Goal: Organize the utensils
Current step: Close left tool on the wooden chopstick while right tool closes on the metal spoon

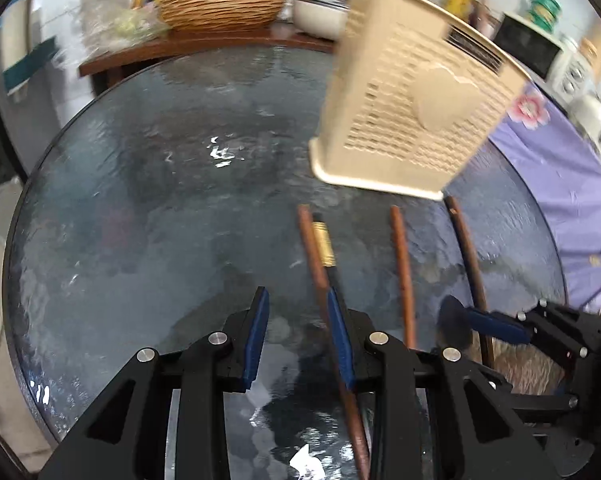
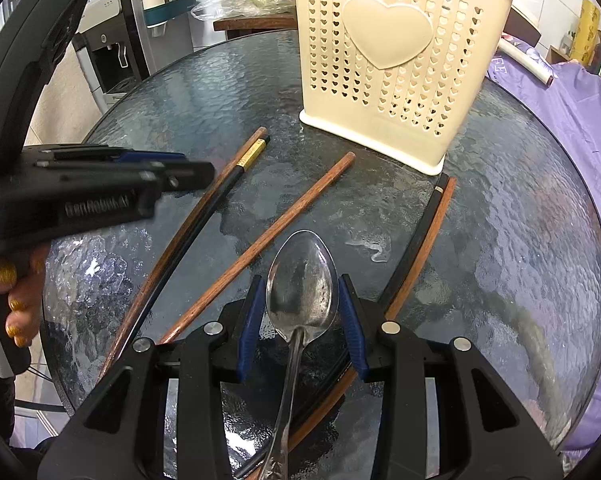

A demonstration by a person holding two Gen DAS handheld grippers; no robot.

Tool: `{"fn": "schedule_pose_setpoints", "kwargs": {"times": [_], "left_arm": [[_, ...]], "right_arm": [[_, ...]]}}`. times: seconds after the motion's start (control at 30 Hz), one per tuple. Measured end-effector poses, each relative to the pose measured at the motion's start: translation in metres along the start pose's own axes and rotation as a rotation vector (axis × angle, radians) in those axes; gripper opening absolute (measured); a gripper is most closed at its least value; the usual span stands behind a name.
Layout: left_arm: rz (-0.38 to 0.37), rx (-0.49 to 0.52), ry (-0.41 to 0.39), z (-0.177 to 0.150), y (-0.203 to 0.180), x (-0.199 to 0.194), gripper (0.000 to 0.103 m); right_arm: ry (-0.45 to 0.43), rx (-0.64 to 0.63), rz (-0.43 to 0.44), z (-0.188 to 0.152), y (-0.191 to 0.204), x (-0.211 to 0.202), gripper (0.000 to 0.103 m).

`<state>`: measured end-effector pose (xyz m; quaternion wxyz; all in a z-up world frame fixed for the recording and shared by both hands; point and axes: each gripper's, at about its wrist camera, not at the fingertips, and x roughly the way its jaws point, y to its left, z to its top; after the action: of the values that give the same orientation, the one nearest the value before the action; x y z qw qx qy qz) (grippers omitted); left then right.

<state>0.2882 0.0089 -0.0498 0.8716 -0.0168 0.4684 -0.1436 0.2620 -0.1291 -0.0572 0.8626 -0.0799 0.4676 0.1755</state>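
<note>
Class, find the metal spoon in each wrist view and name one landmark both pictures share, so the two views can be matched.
Left wrist view: spoon at lower right, only its dark bowl showing, at the right gripper.
Right wrist view: spoon at bottom centre, bowl between the blue fingers, handle running down out of frame.
Shared landmark: the cream utensil holder with a raised heart.

Round glass table [image 2: 172, 92] beside a water dispenser [image 2: 112, 48].

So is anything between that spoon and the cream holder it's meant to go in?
Nothing visible. The spoon sits between the right jaws, and only bare glass table lies between it and the holder; the chopsticks lie off to the sides.
</note>
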Motion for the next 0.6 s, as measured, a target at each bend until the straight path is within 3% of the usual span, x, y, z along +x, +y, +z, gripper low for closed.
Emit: {"fn": "schedule_pose_setpoints", "kwargs": {"times": [0.1,0.2,0.3,0.43,0.6], "left_arm": [[0.053,0.051,-0.011,-0.001,-0.0109,0.0046,0.03],[0.055,0.061,-0.008,-0.0004,-0.0096,0.0051,0.03],[0.08,0.094,-0.009,-0.0031,-0.0066,0.0063,0.039],[0.113,0.143,-0.005,-0.0055,-0.0112,0.0084,0.04],[0.132,0.135,0.012,-0.0005,-0.0111,0.0104,0.042]], "right_arm": [[0.0,0.001,0.001,-0.0002,0.0001,-0.0001,0.038],[-0.001,0.0,0.002,-0.0005,-0.0004,0.0,0.038],[-0.001,0.001,0.002,-0.0004,-0.0001,0.0002,0.038],[-0.001,0.003,-0.002,-0.0003,-0.0004,0.0001,0.038],[0.003,0.003,-0.001,0.0003,0.0001,-0.0003,0.038]]}}
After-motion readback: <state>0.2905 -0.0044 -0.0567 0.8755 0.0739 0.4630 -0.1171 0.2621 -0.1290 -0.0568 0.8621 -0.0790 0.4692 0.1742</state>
